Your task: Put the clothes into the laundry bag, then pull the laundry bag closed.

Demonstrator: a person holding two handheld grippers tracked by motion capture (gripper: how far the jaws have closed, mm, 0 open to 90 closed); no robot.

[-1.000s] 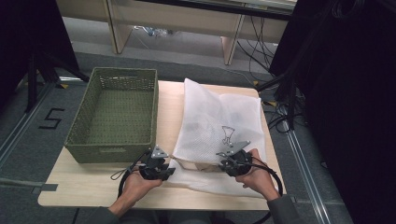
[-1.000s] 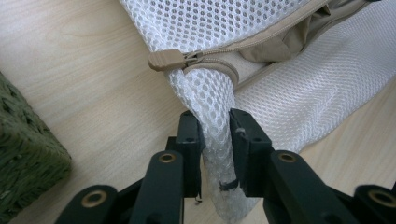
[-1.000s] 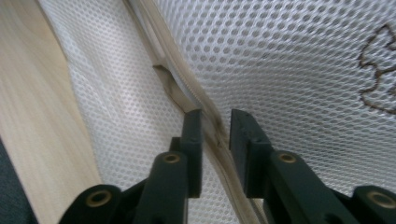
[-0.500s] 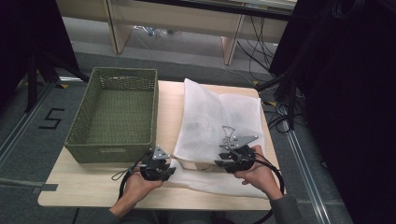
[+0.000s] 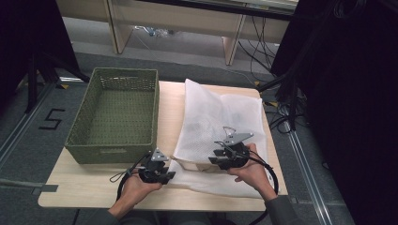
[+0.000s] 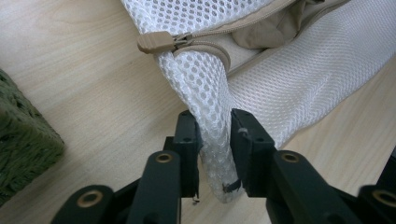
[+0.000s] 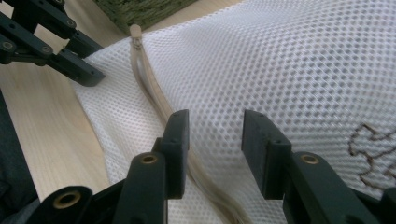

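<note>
Since the earlier frames our right gripper (image 5: pixel 224 151) has eased slightly toward the mouth of the white mesh laundry bag (image 5: pixel 220 117), while our left gripper (image 5: pixel 165 174) has barely shifted at the bag's near-left corner. We see the bag lying flat on the wooden table (image 5: pixel 94 192), its long axis running from 6 o'clock to 12 o'clock in the high view, with the green woven basket (image 5: pixel 115 112) just beside it at 9 o'clock. In the left gripper view, our left gripper (image 6: pixel 214 140) is clamped on a pinched fold of the bag's mesh corner (image 6: pixel 208 107), and the beige zipper pull (image 6: pixel 156 43) sits just beyond the jaws at about 11 o'clock. In the right gripper view, our right gripper (image 7: pixel 215 140) stands with its jaws apart, resting over the mesh, and the beige zipper tape (image 7: pixel 152 93) passes under the left jaw and runs away toward 11 o'clock to the zipper pull (image 7: pixel 135 31), near which the left gripper (image 7: pixel 70 60) shows. The relation that matters for us is this: the zipper line lies across the near edge of the bag, from our right gripper toward our left, and the pull is at the left end, so the left gripper is much nearer to it. We judge that the right gripper will have to close on the upper lip of the opening while the left anchors the corner.
</note>
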